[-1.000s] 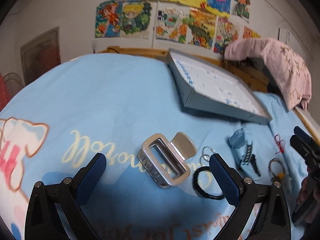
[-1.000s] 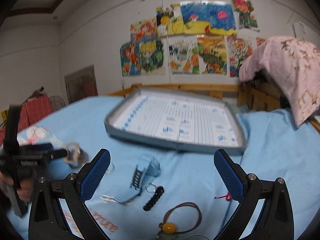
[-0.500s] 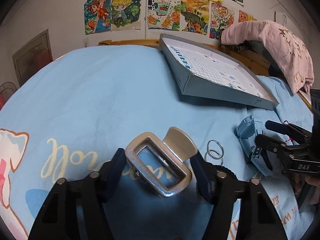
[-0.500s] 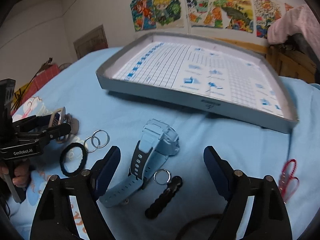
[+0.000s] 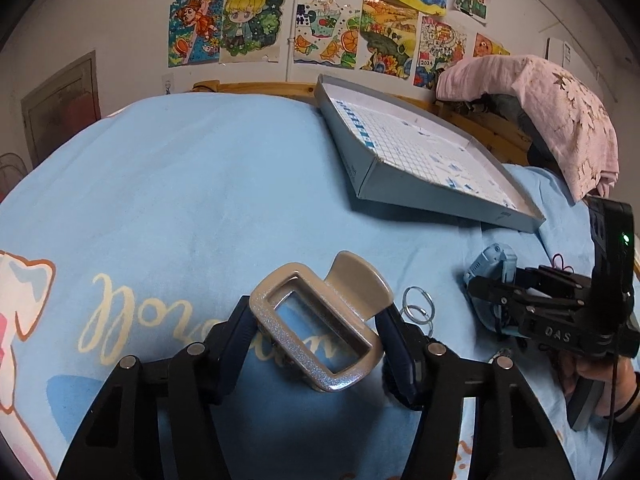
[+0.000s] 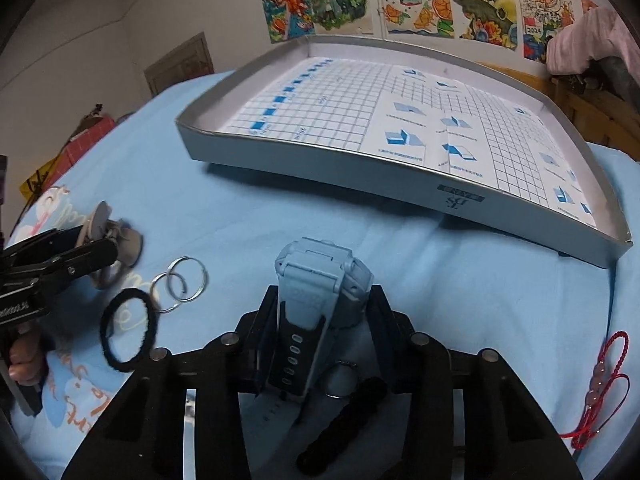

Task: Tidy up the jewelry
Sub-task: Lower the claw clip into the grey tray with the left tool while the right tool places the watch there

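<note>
A silver-and-beige hair claw clip (image 5: 362, 280) sits between the pads of my left gripper (image 5: 316, 316). Its jaws are still closing and press on the clip's sides. In the right wrist view a light blue wristwatch (image 6: 316, 272) stands on the blue bedsheet between the fingers of my right gripper (image 6: 324, 300). Those jaws are also closing, and both pads touch the watch case. The left wrist view shows the right gripper (image 5: 480, 288) at the far right with the watch (image 5: 494, 258) in its tips. A shallow grey tray (image 6: 320, 160) with grid-printed paper inside lies behind.
Two linked key rings (image 6: 182, 282) and a black hair tie (image 6: 128, 328) lie left of the watch. A black braided cord with a ring (image 6: 348, 408) lies under my right gripper. A red string bracelet (image 6: 600, 384) lies at the right. A pink cloth (image 5: 552, 112) hangs at the back.
Both grippers went from wide open to closed. The left one closed around the hair clip. The right one came forward and down over the watch and closed on it.
</note>
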`<state>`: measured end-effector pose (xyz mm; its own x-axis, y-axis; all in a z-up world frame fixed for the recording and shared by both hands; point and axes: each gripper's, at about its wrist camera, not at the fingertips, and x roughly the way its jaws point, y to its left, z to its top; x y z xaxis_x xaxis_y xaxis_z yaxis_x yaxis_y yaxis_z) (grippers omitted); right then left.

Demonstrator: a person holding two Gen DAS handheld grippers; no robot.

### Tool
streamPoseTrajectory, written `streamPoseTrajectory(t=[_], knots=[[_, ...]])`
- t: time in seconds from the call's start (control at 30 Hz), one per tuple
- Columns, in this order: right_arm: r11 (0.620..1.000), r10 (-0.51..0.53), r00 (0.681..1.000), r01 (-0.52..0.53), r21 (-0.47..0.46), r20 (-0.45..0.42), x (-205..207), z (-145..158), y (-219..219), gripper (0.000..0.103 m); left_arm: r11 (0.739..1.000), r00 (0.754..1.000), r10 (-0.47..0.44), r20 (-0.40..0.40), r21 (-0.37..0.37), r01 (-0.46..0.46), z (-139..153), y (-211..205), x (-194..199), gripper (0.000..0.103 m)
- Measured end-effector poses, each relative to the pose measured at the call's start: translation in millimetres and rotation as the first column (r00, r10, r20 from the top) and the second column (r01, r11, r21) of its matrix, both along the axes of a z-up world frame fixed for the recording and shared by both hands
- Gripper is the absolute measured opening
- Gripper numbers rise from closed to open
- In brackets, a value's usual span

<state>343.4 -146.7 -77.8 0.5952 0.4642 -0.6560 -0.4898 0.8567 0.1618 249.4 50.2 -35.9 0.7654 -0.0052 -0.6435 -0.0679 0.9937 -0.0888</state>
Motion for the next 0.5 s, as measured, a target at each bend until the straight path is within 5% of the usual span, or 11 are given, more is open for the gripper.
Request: streamPoseTrajectory(t=[0.5], knots=[[0.993, 0.014, 0.997, -0.022, 0.116, 0.071, -24, 43, -43, 0.038, 0.998, 0.992, -0.063, 0.113, -0.003, 0.064, 44, -37, 20, 0.055]])
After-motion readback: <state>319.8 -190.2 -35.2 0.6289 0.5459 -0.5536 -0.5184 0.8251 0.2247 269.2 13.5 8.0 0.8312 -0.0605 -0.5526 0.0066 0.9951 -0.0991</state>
